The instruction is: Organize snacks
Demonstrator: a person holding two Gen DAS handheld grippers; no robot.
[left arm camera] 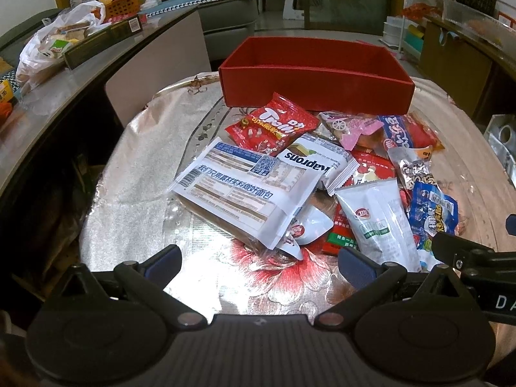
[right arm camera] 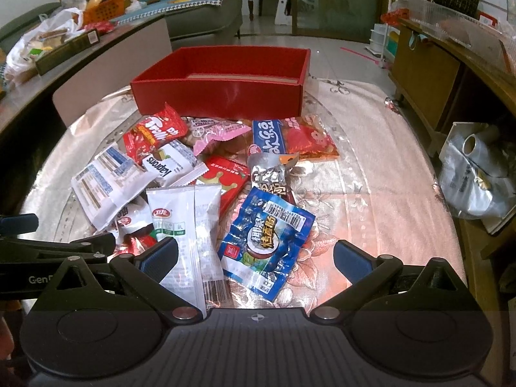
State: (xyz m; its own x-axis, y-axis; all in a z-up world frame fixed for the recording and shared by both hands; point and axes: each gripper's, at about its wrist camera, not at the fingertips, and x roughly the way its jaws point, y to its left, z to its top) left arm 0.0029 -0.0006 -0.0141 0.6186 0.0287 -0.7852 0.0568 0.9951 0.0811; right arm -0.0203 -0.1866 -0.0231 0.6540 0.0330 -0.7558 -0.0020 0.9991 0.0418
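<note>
The counter [left arm camera: 135,174], under a shiny floral cover, carries a red box [left arm camera: 317,79] at its far side and a loose heap of snacks in front of it. Both tongs hang low over the near edge, side by side and level, pointing toward the box. The left tongs [left arm camera: 259,262] are spread wide with nothing between them, above bare cover just short of the white bread pack [left arm camera: 238,190]. The right tongs [right arm camera: 254,254] are likewise spread wide and hold nothing; the blue packet [right arm camera: 267,242] lies on the counter between the fingers, and the white packet [right arm camera: 187,222] runs under the left finger. The box shows red walls and a pale floor, with no snack visible inside. The red Trolli bag [left arm camera: 274,125] and pink packet [left arm camera: 351,127] lie nearest the box's front wall.
</note>
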